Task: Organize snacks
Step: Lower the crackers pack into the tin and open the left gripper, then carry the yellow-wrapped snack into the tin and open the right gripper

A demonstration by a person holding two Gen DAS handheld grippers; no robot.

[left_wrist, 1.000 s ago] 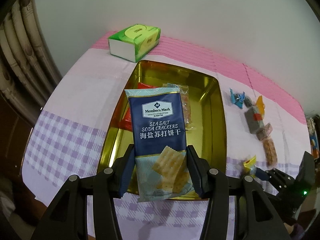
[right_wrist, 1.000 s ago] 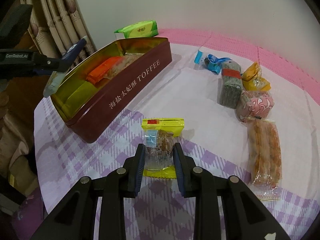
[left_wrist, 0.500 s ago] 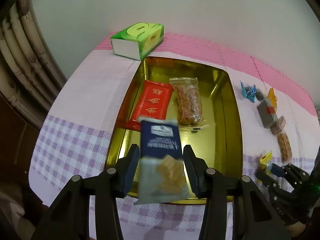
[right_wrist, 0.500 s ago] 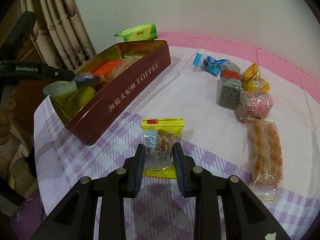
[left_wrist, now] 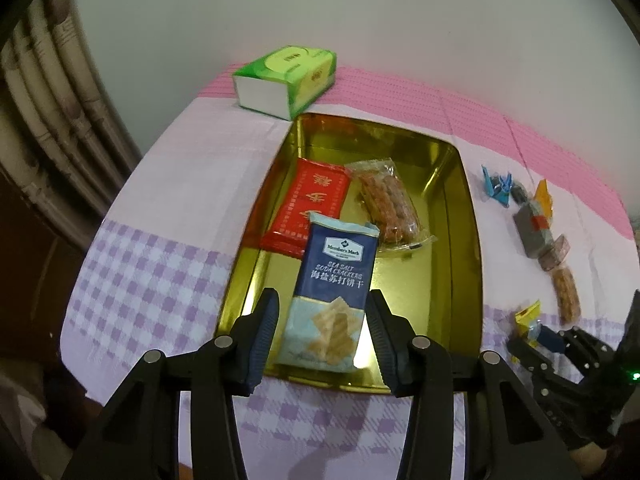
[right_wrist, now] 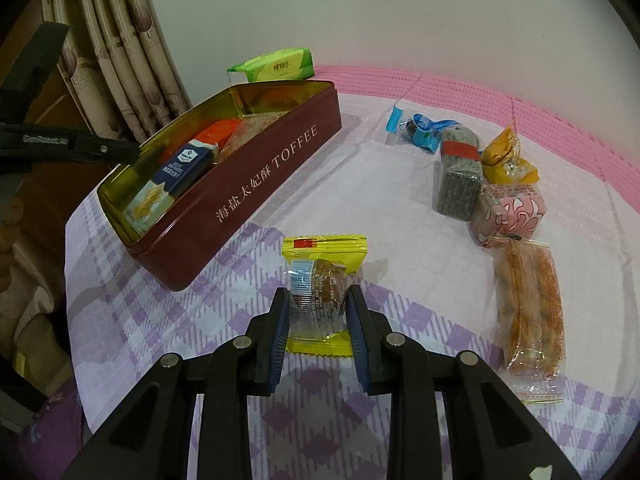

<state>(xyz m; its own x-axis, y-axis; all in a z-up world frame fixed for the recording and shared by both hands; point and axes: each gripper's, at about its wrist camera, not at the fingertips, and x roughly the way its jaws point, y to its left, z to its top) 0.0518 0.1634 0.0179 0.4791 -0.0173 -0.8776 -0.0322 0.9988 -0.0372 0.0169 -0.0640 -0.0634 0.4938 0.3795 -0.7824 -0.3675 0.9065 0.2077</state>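
Now the cracker pack [left_wrist: 334, 292] lies in the tin [left_wrist: 472, 240], released: a second ago it hung clamped in the left gripper [left_wrist: 322, 332], whose fingers have just been closing a little yet stand apart, clear of the wrapper on both sides. It rests on the gold floor at the near end, its top edge overlapping the red pack [left_wrist: 310, 206], with a clear bag of orange sticks [left_wrist: 386, 204] just beside. That makes three snacks stowed, so the left hand is likely free for the next item.

The right gripper [right_wrist: 320, 312] has not budged; its fingers are clamped on the yellow-wrapped cake [right_wrist: 318, 284], which sits on the checked surface [right_wrist: 160, 320] near the tin, probably next to go in.

Well apart to the right, five more snacks wait in a row: a blue candy [right_wrist: 420, 130], a grey bar [right_wrist: 458, 176], a yellow pack [right_wrist: 506, 158], a pink pack [right_wrist: 508, 210] and an orange stick bag [right_wrist: 528, 304].

Writing: the cracker pack reads "Member's Mark SEA SALT SODA CRACKERS" over Chinese characters; the tin's maroon side reads "TOFFEE" after Chinese text. A green tissue pack [left_wrist: 286, 80] behind the tin has print too small to read.
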